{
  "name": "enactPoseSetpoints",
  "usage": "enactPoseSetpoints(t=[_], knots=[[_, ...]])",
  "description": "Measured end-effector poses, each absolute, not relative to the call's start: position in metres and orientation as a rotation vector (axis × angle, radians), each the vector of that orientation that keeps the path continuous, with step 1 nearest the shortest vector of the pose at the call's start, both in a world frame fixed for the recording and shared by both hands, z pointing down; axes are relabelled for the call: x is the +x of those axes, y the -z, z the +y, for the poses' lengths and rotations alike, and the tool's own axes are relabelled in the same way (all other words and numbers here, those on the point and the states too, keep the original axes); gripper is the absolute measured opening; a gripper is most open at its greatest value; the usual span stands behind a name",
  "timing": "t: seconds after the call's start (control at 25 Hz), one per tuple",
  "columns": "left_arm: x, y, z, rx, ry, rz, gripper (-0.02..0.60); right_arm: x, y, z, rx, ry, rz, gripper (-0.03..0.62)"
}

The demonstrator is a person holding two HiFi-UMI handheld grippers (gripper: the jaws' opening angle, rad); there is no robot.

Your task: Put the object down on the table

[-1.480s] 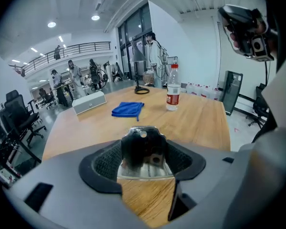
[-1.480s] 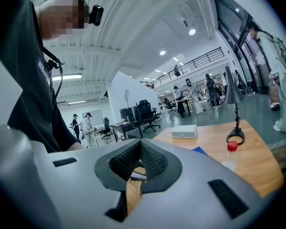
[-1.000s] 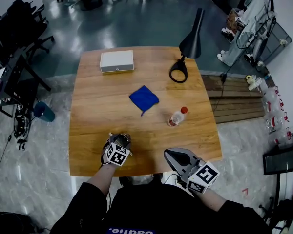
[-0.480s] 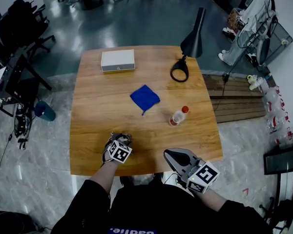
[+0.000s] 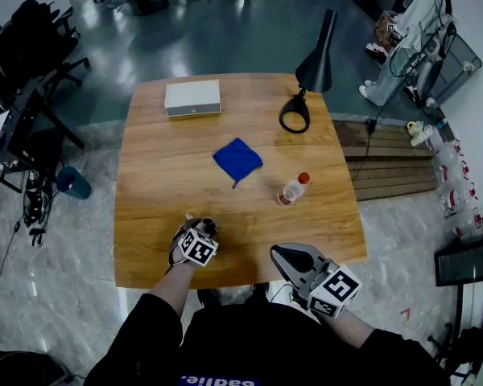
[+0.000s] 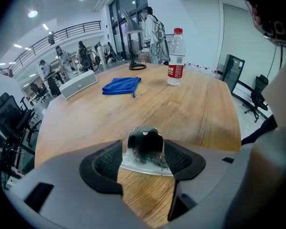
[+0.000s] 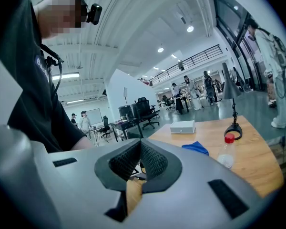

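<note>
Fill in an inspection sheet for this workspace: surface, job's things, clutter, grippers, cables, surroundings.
Surface: wooden table, rounded corners.
Job's things: small dark object with a shiny rim, held by the left gripper over the table's near edge.
Clutter: white box, blue cloth, upright red-capped bottle, black desk lamp.
Grippers: left shut on the object; right gripper fingers together, nothing between.
Cables: dark cable on the floor right of the table.
Surroundings: office chairs at left; person standing far right.
</note>
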State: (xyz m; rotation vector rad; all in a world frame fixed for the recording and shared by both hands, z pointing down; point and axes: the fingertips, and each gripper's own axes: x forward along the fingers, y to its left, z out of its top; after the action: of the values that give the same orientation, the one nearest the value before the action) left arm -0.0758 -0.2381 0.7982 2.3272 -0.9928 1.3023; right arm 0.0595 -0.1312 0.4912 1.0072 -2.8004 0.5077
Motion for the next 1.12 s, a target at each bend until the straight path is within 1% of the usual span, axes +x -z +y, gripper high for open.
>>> enactPoseSetpoints(t=[0.28,0.52,0.88,1.12], knots=[[-0.075,-0.795,-0.238,2.335,-1.299,-0.994,0.287,0.062,-0.491,-0.131,1.008,-0.505,-2.805,0.005],[-0.079,-0.767,-0.228,2.379,-1.172,-1.042,0.287,0.065,-0.490,-0.132,1.003,-0.502,-2.828,0.005],[-0.083,-0.676,-0.191,2.458,-0.814,-1.137,0.287,0.054,-0.480,-0.140,0.949,-0.482,-2.876,0.005],[-0.069,-0.607,-0.164,2.515,-0.523,-1.138,0.285,0.040,-0.479,-0.143,0.895,-0.467,-2.902,0.005]])
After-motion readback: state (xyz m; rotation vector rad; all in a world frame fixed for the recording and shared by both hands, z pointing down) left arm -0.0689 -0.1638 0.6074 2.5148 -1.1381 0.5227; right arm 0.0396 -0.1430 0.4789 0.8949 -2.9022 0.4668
